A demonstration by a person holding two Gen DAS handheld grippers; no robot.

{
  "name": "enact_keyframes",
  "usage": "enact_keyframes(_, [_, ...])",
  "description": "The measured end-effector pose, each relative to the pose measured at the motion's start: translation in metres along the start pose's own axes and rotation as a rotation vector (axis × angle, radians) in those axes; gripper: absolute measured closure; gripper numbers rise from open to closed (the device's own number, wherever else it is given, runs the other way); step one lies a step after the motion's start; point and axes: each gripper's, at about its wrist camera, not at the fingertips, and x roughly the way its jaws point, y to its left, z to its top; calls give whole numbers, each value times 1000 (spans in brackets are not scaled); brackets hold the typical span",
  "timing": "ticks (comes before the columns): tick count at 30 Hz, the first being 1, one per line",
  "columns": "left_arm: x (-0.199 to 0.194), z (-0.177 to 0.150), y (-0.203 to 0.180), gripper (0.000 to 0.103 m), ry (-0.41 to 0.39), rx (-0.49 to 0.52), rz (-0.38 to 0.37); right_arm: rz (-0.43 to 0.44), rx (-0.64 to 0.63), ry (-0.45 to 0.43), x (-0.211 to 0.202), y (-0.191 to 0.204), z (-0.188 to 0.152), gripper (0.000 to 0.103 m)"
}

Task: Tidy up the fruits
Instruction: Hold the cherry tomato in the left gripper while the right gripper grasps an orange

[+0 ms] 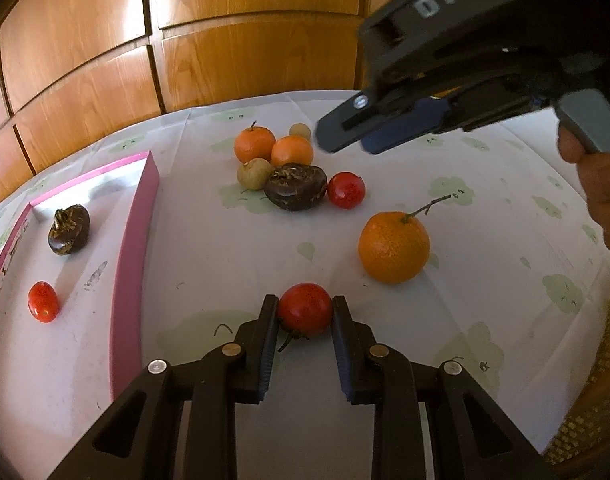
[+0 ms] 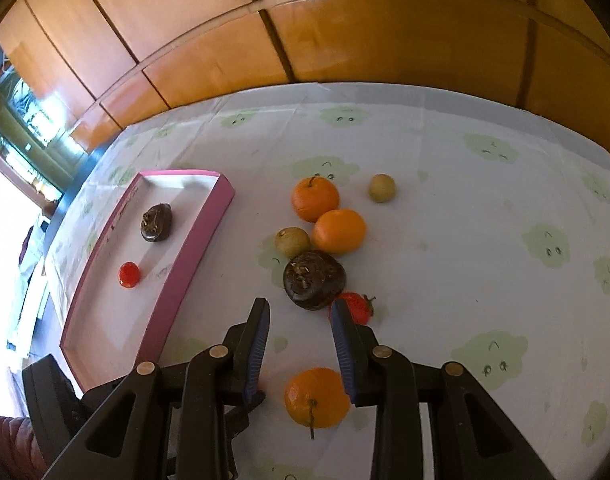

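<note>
— Red cherry tomato (image 1: 304, 309) clamped between the left gripper (image 1: 304, 312) pads, near edge of the table (image 1: 485, 200); stem end points back toward the camera.
— Right gripper (image 2: 301, 316)?
— Jaws apart, nothing pressed; an orange (image 2: 316, 397) sits on the cloth between them, stem toward the camera.
— Surface?
— White cloth, pale green cloud faces. Pink tray (image 1: 134, 240) left, long axis running near to far. Wood panels (image 1: 245, 48) behind.
— Writing?
— "DAS" on the right gripper's body.

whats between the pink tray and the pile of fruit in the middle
Nothing: bare tablecloth separates the pink tray from the fruit pile, clearest in the right wrist view.
</note>
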Motion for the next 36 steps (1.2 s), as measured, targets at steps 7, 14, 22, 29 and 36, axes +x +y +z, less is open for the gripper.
enact_keyframes(7, [-2, -3, -1, 76, -18, 3, -3, -35, 43, 34, 23, -7, 19, 65])
enact_keyframes(14, [-4, -6, -1, 76, -28, 0, -10, -62, 95, 52, 47, -13, 45, 61])
enact_keyframes(22, [-4, -7, 0, 76, -33, -4, -15, -127, 33, 68, 67, -9, 60, 54])
enact_keyframes(29, [-4, -7, 0, 76, -34, -4, -15, -75, 55, 83, 66, -17, 58, 54])
enact_keyframes(36, [-4, -8, 0, 76, -35, -1, -11, -71, 41, 83, 64, -15, 55, 54])
